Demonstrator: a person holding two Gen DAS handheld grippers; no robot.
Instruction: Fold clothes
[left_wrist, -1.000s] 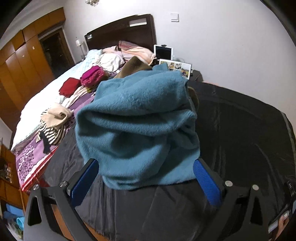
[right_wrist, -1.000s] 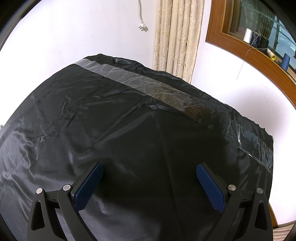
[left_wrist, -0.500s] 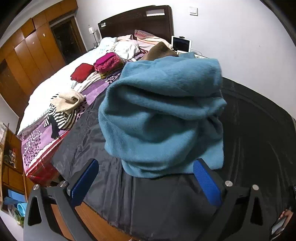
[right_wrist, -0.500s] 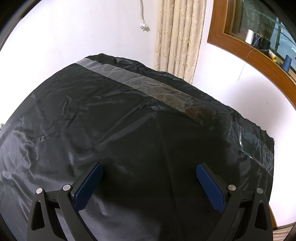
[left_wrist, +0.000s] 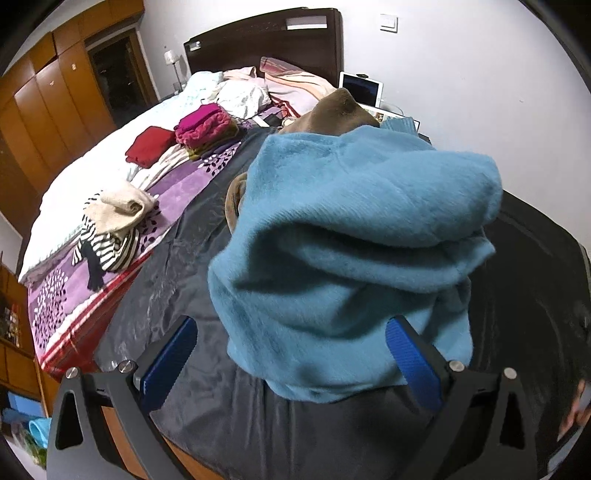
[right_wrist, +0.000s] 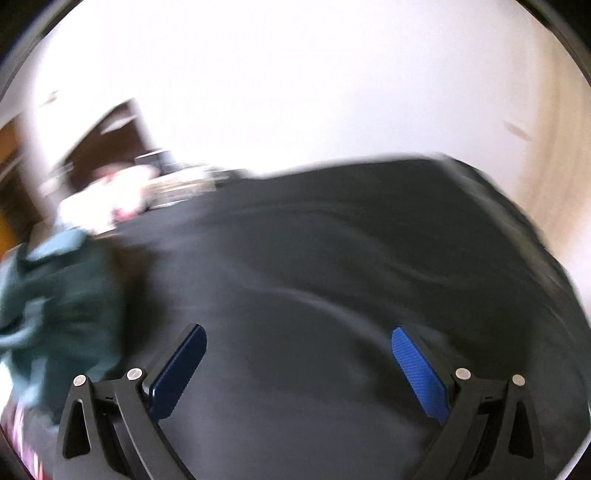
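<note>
A fluffy teal sweater (left_wrist: 354, 243) lies in a rumpled heap on the black cloth-covered table (left_wrist: 207, 387), with a brown garment (left_wrist: 332, 110) behind it. My left gripper (left_wrist: 291, 347) is open, its blue pads on either side of the sweater's near edge and not closed on it. In the blurred right wrist view the same teal sweater (right_wrist: 62, 295) appears at the far left. My right gripper (right_wrist: 299, 354) is open over the bare black cloth (right_wrist: 351, 277), nothing between its fingers.
A bed to the left holds folded clothes: a red piece (left_wrist: 149, 146), a pink stack (left_wrist: 205, 125), a cream and striped pile (left_wrist: 114, 221). A tablet (left_wrist: 360, 88) stands by the dark headboard (left_wrist: 266, 40). Wooden wardrobes (left_wrist: 48, 99) line the far left. A hand (left_wrist: 576, 410) shows at the right edge.
The left gripper has shifted left and the sweater now sits further right in its view. The right gripper has swung sharply left, from the curtain and window corner toward the sweater and bed.
</note>
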